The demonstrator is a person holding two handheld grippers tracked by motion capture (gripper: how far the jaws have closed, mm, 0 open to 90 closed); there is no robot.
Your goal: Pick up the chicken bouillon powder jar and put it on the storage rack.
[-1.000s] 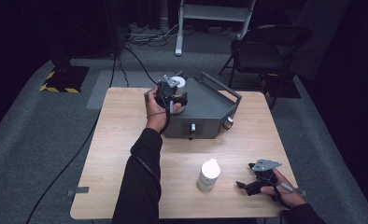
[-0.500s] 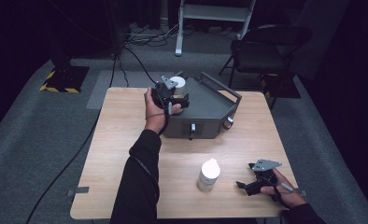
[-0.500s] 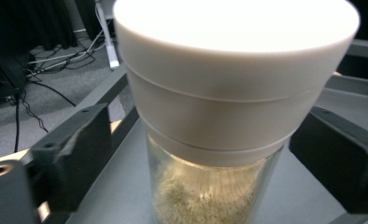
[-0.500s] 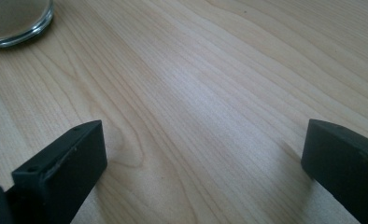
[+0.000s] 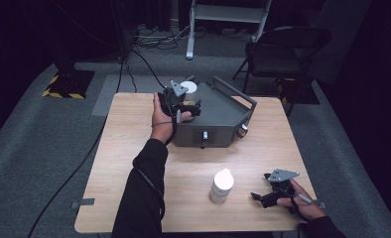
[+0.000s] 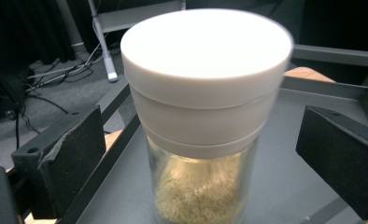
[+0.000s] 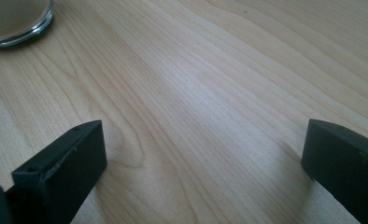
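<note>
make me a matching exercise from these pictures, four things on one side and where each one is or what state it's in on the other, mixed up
Things:
1. jar with yellowish grains
2. white-capped jar
3. left gripper
4. chair

Places or states:
A. on the floor beyond the table
B. open, jaws on either side of a jar, not touching it
C. on the grey tray
D. on the bare wood, near the right gripper

Pairs: 1-C, 2-D, 3-B, 4-A

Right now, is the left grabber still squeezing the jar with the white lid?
Apart. In the left gripper view, the jar stands on the grey tray between the left gripper's jaws, which have just been opening; a gap shows on each side.
</note>
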